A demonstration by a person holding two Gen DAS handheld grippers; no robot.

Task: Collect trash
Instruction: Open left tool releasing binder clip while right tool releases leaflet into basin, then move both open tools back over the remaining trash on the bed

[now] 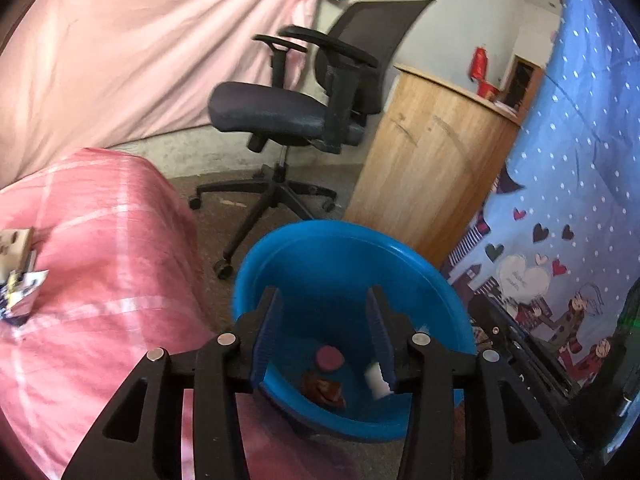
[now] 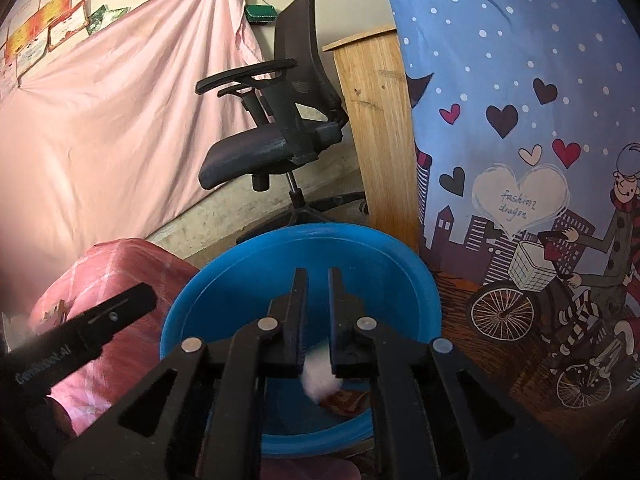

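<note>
Position of both grippers is over the blue basin (image 2: pixel 240 280), which sits on the floor between the pink bed (image 1: pixel 100 280) on the left and the blue printed cloth (image 2: pixel 520 120) on the right. The right gripper (image 2: pixel 318 276) points down into the basin with its jaws a narrow gap apart; a white wad (image 2: pixel 318 380) sits in line with that gap near the finger roots, blurred. Whether the pads touch it cannot be told; by its blur and position it reads as released and dropping toward the basin floor. A brown wrapper (image 2: pixel 346 400) lies just beneath it on the basin floor. The left gripper (image 1: pixel 326 296) also aims into the basin, jaws well apart and nothing between them; in its view the same white wad (image 1: pixel 378 382) shows just beside the right finger, with a dark red disc (image 1: pixel 329 358) and the brown wrapper on the floor of the basin. Remaining trash, a crumpled packet (image 1: pixel 20 292) and a small carton (image 1: pixel 16 244), lies on the bed, far left of the left gripper and well apart from the basin. The left hand is judged nearer to these items. The coming move therefore calls for a swing to the left, away from the basin, with the right gripper clearing the rim first.
</note>
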